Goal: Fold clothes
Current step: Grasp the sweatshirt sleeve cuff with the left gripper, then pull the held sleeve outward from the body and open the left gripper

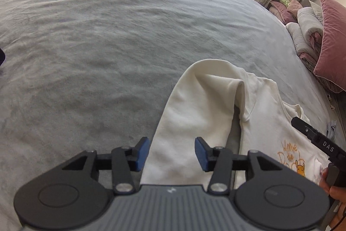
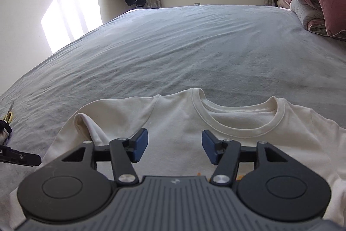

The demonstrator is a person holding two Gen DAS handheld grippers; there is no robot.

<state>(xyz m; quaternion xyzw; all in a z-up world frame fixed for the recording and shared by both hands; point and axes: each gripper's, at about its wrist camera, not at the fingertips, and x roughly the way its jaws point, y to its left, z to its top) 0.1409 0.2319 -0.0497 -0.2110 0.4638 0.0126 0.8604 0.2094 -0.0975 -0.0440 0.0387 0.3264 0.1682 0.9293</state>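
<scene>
My left gripper's own body hides the near end of the white T-shirt [image 1: 194,114]'s sleeve, and the orange print [image 1: 292,155] on its chest is part covered by the right gripper [image 1: 315,140], so I read only "Winnie the" and a bear's head. In the right wrist view my right gripper's body covers the shirt's lower chest, and the right sleeve runs off the edge. A small yellowish thing [image 2: 9,116] at the far left is too small to name.

Each claw, left [image 1: 172,153] & right [image 2: 174,148]: black arms, 2 blue pads, silver screws, grey ribbed body w/ 2 round black discs.
</scene>
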